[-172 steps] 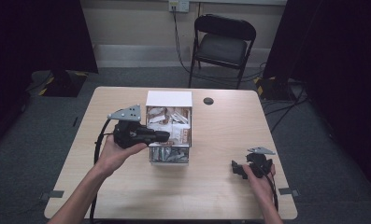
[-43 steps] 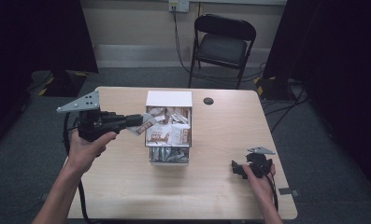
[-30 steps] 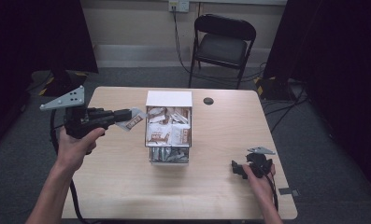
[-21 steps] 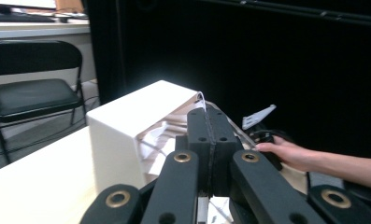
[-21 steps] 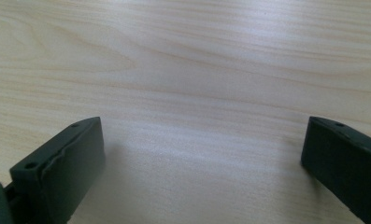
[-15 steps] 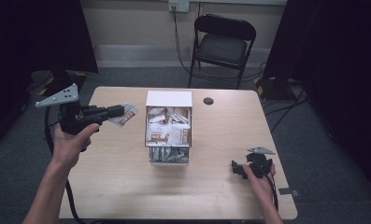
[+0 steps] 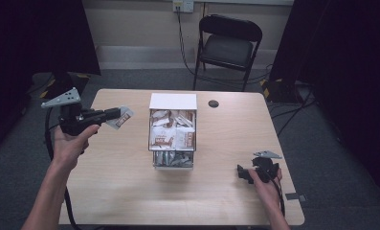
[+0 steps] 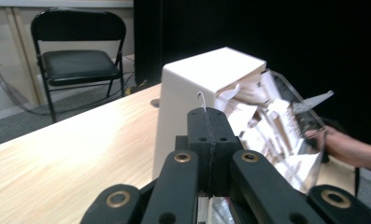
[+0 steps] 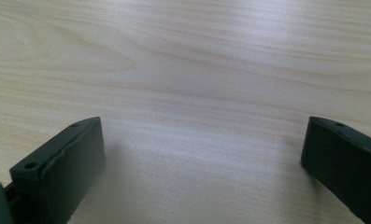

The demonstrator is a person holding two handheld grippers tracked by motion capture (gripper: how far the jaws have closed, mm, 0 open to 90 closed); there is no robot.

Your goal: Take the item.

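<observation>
A white-lidded clear box point(image 7: 173, 101) full of white and brown snack packets stands mid-table. My left gripper point(image 7: 112, 114) hovers over the table's left side, well clear of the box, shut on one packet point(image 7: 122, 118) that sticks out past its tips. In the left gripper view the jaws of that gripper point(image 8: 206, 116) are pressed together, with a thin packet edge point(image 8: 201, 97) poking up and the box point(image 8: 197, 84) beyond. My right gripper point(image 7: 242, 173) rests on the table at the front right. Its jaws point(image 9: 202, 154) stand wide apart over bare wood.
The wooden table point(image 7: 130, 182) has bare room at the left and front. A small black disc point(image 7: 213, 103) lies near the far edge, right of the box. A black folding chair point(image 7: 228, 43) stands behind the table. Cables trail on the floor at right.
My left gripper has carried the packet leftward from the box and sunk slightly. The right gripper has not moved.
</observation>
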